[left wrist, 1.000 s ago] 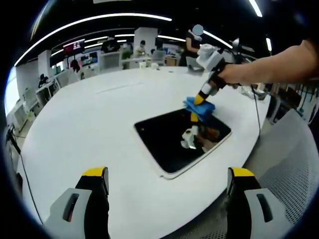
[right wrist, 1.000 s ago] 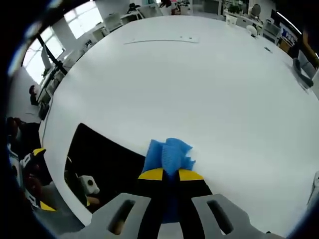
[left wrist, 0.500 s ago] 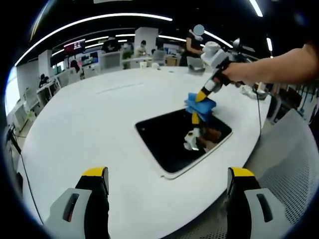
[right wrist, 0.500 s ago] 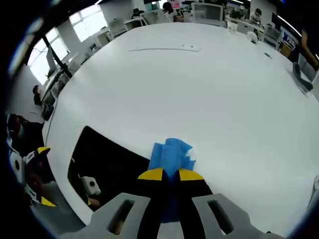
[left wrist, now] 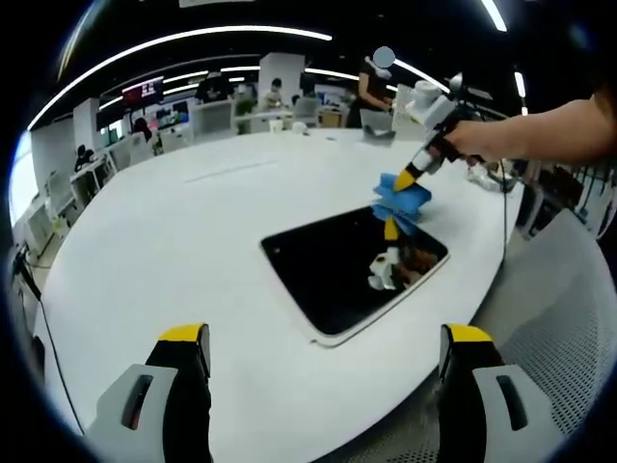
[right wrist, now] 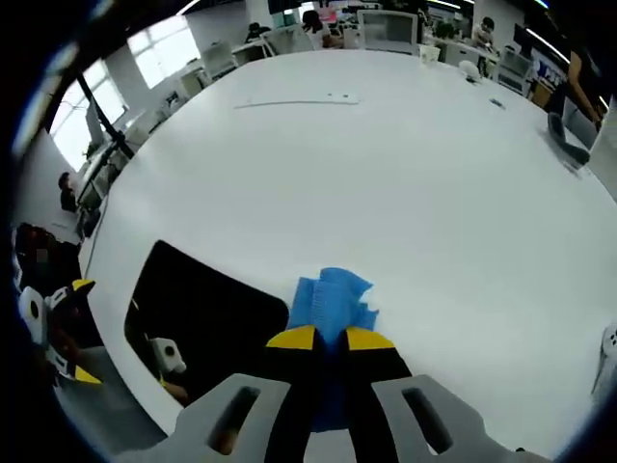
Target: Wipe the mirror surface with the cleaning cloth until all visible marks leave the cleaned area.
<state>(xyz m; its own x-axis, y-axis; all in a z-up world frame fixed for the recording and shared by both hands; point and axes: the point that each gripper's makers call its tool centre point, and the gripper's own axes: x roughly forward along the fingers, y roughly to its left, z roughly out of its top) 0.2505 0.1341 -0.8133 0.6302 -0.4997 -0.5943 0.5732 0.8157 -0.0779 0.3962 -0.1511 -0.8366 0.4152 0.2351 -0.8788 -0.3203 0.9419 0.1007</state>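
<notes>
Right hand-held gripper is clenching the blue cloth above the mirror's far edge; left hand-held gripper is hanging released.

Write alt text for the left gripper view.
The right gripper, held by a person's hand, holds a blue cleaning cloth at the far edge of a dark mirror lying flat on a large white table. The left gripper waits open in the foreground.
</notes>
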